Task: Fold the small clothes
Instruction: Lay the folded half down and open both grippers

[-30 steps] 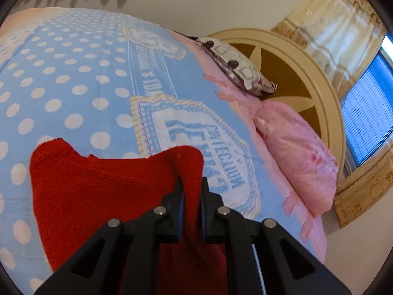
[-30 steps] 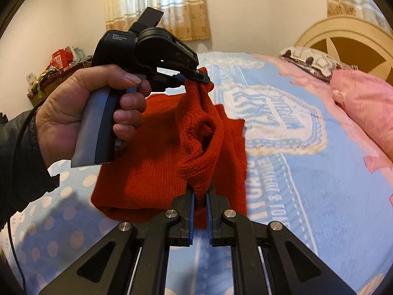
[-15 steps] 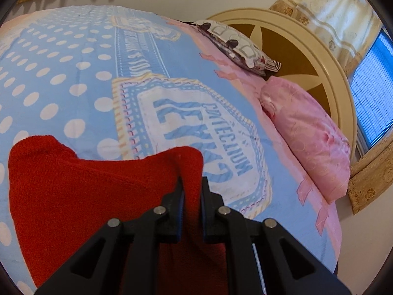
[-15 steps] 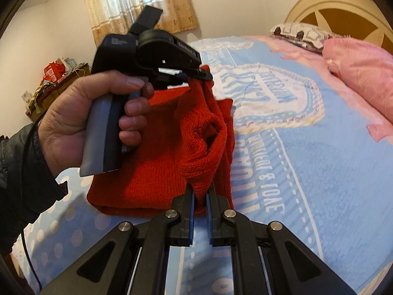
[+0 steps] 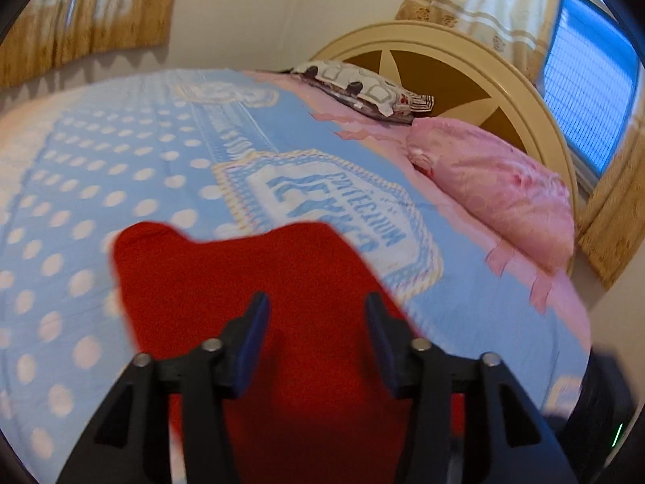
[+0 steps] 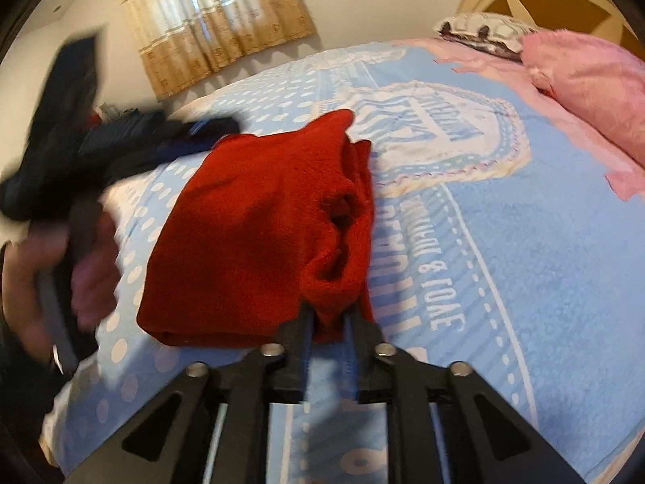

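A red knitted garment (image 6: 250, 222) lies folded on the blue polka-dot bedspread (image 6: 504, 262). In the left wrist view it (image 5: 290, 282) fills the lower middle. My left gripper (image 5: 314, 330) is open above the garment, holding nothing. In the right wrist view the left gripper (image 6: 209, 129) shows blurred at the left, held by a hand, off the cloth. My right gripper (image 6: 328, 314) has its jaws slightly apart around a bunched fold at the garment's near edge; the cloth still sits between the fingers.
A pink pillow (image 5: 496, 185) and a patterned pillow (image 5: 363, 90) lie by the round cream headboard (image 5: 475, 76). Curtains (image 6: 213, 20) hang behind the bed. A window (image 5: 584, 92) is at the right.
My left gripper opened, let go of the garment and pulled away to the left. The garment dropped flat onto the bed. My right gripper's jaws loosened.
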Available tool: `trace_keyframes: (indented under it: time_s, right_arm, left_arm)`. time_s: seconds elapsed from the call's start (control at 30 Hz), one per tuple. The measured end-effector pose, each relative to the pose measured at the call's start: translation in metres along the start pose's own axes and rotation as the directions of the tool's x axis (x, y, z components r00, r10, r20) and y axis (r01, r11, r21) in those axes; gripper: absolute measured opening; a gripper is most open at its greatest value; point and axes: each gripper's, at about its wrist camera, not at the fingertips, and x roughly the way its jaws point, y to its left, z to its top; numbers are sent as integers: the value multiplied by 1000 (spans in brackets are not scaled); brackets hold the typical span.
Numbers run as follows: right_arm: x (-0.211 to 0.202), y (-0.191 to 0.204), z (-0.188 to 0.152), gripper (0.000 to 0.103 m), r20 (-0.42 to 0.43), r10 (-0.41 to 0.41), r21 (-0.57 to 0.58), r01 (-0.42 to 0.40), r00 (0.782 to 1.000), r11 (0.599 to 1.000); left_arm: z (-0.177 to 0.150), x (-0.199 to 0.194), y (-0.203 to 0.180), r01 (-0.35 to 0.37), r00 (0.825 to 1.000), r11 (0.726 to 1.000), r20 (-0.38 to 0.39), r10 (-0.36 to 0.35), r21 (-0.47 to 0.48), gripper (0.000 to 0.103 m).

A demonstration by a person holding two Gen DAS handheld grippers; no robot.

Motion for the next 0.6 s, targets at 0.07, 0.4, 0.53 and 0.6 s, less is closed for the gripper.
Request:
trace_keyframes:
  time_s: [0.07,0.4,0.53,0.6]
  right_arm:
    - [-9,-6,0,67,11,-23,28,23,1000,999]
    - [-31,29,56,67,129,-68,-147,87,989,985]
    - [7,52,86,67,41,79,-182,-71,996,981]
    - [36,52,95,67,-10,74,-164,-75,997,984]
  left_arm:
    - [-13,-9,3,-38,999,999,10,38,20,62]
    - [-61,-15,10,-133,991,989,3,133,68,70]
    - [-69,-18,18,-119,993,992,16,118,38,74]
    - [-73,-18,20,-120,993,992,22,119,37,75]
